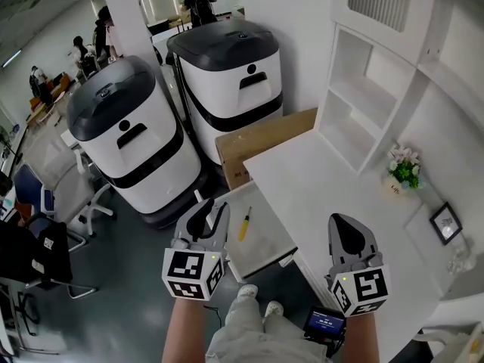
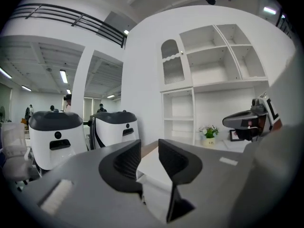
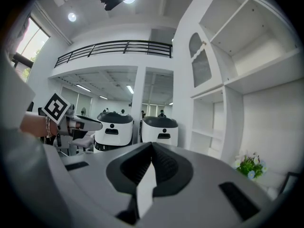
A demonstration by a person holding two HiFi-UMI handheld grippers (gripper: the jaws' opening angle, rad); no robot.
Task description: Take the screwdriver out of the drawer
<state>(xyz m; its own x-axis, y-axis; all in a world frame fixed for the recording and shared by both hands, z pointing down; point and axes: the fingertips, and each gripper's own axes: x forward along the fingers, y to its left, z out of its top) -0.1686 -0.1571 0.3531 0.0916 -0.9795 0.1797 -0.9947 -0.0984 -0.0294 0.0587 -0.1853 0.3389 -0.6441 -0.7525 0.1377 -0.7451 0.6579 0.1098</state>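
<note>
A screwdriver [image 1: 244, 224] with a yellow handle lies in the open white drawer [image 1: 266, 237] that sticks out from the left side of the white desk [image 1: 333, 187]. My left gripper [image 1: 211, 209] hovers just left of the drawer, a short way from the screwdriver. Its jaws stand open with nothing between them; in the left gripper view [image 2: 149, 152] only the desk corner shows through the gap. My right gripper [image 1: 345, 227] is held over the desk's front edge, apart from the drawer. In the right gripper view [image 3: 152, 149] its jaws meet, shut and empty.
Two big white-and-black machines [image 1: 136, 138] [image 1: 231, 78] stand left of the desk, with a cardboard box [image 1: 261, 144] against it. A white shelf unit [image 1: 378, 89], a small flower pot [image 1: 403, 171] and a picture frame [image 1: 446, 222] are on the desk's far side. An office chair [image 1: 41, 203] and people stand further left.
</note>
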